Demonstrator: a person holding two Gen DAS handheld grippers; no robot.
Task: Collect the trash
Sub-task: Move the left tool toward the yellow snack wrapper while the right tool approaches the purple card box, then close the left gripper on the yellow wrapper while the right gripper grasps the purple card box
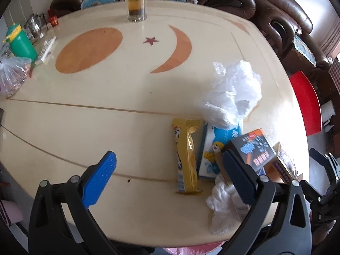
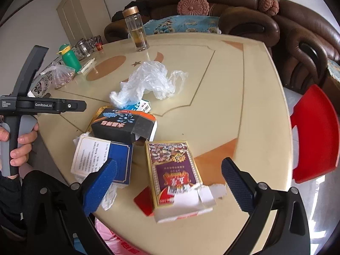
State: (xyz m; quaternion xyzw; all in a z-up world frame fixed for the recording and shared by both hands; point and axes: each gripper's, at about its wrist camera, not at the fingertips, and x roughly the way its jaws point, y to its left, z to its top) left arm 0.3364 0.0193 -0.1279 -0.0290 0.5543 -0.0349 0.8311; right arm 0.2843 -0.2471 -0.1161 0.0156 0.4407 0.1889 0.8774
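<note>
Several pieces of trash lie bunched at the near right of the table, so the collecting looks barely begun, if at all: nothing is held. Left gripper has its fingers wide apart, empty, hovering over the near edge with the yellow wrapper between them. Right gripper is spread wide too, empty, straddling the purple box, whose near end is torn open; what is inside I cannot tell. Beside it sit a blue box, a black box with a flap hanging open, a light-blue pack and tissue. Further back rests a crumpled plastic bag, seemingly empty. Pink plastic shows under the table's near edge, possibly the trash bag. Likely not trash: a bottle part-filled with amber liquid, a green bottle, and a knotted bag holding something reddish
</note>
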